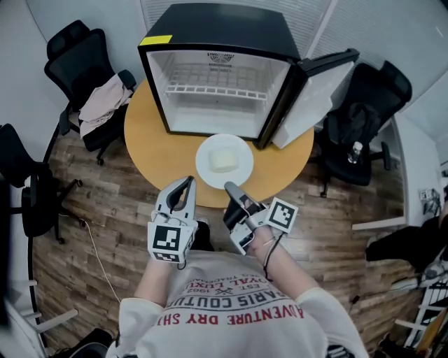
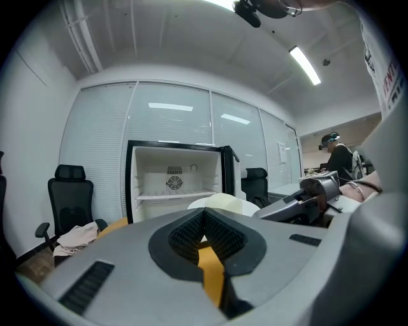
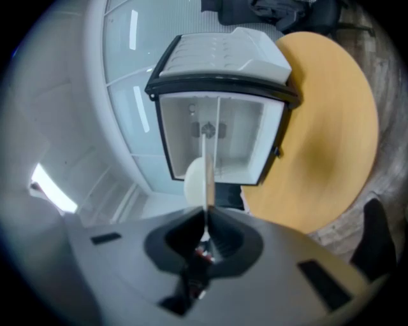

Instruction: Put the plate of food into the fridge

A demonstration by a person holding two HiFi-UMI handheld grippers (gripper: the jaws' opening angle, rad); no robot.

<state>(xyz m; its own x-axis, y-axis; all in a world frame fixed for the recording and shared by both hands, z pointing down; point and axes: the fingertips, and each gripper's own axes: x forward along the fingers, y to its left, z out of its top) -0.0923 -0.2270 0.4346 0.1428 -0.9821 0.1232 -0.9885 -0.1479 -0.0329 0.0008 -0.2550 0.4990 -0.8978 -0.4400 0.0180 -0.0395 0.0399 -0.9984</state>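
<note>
Our right hand-held gripper [image 1: 229,187] is clamped narrow on the near rim of the plate [image 1: 204,157]; in the right gripper view the rim shows edge-on as a thin white line between the closed jaws [image 3: 206,213]. Our left hand-held gripper [image 1: 186,183] hangs just left of it, off the plate, over the counter's near edge. Its jaws are together with nothing between them [image 2: 204,213].

The plate sits near the front of the round counter [image 1: 150,133], with a pale block of food [image 1: 224,162] at its middle. We cannot tell whether it is lifted or resting.

Just behind the plate stands the fridge [image 1: 210,21], its white inside open toward us, with a wire shelf [image 1: 217,89] across the upper part. Its door [image 1: 315,98] is swung out to the right, and the door's near corner comes close to the plate's right side.

Around the counter stand black chairs. The one at the left [image 1: 77,42] carries a heap of cloth [image 1: 105,101], and the one at the right [image 1: 378,91] holds a bottle [image 1: 357,150].
</note>
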